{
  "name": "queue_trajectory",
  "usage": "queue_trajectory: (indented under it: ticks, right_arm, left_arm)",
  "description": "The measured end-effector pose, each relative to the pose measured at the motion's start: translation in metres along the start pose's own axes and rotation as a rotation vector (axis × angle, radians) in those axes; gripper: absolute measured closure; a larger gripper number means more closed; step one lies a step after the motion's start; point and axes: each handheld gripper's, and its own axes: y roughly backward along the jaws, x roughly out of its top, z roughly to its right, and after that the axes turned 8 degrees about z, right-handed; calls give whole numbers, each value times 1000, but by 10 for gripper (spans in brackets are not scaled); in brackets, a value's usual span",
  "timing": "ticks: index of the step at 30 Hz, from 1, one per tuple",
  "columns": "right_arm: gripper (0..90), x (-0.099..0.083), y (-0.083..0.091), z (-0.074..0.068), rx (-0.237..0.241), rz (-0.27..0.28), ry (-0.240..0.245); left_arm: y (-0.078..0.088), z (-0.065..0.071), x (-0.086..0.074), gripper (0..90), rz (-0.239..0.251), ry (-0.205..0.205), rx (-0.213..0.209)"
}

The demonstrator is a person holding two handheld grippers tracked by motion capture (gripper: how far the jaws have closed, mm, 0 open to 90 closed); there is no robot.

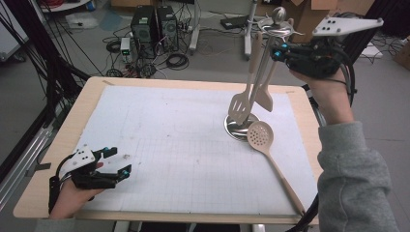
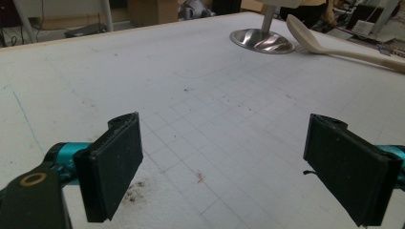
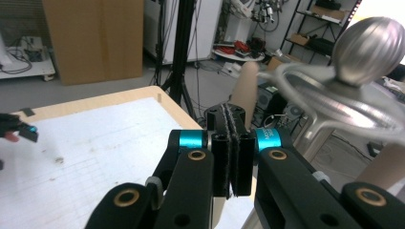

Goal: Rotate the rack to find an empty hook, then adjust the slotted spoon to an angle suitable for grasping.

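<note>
A white gridded tabletop (image 1: 159, 145) holds a steel utensil stand (image 1: 263, 72) with two beige utensils hung. The right tool (image 1: 278, 52), jaws pressed together and empty, is beside its top ring. A beige slotted spoon (image 1: 270, 154) lies unhung against the base. The left tool (image 1: 118, 162) rests wide apart.

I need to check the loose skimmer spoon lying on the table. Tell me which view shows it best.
The high view: the skimmer spoon lies whole there, its perforated bowl against the stand's base. The left gripper view catches its bowl and part of the handle from the side, holes unseen.
</note>
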Motion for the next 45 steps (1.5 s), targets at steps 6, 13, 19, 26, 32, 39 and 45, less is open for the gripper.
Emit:
queue_trajectory:
  ticks: [6,13,19,26,32,39,45]
  right_arm:
    - [838,-17,14,-11,24,29,-14]
    - [542,-38,25,-24,23,65,-56]
    - [291,-56,35,-33,17,95,-102]
    - [146,-76,42,-45,84,95,-113]
    - [132,-90,50,-51,132,114,-119]
    - [131,-113,59,-53,140,106,-132]
    - [134,-132,61,-54,136,60,-130]
  left_arm:
    - [-2,0,2,135,2,-6,0]
    - [-4,-2,5,135,12,-10,3]
    - [-3,-3,11,135,33,-13,7]
    - [-2,-3,15,135,48,-14,8]
    - [-4,-2,17,135,60,-14,1]
    - [-5,2,21,135,69,-22,-5]
    - [-9,2,21,135,69,-20,-11]
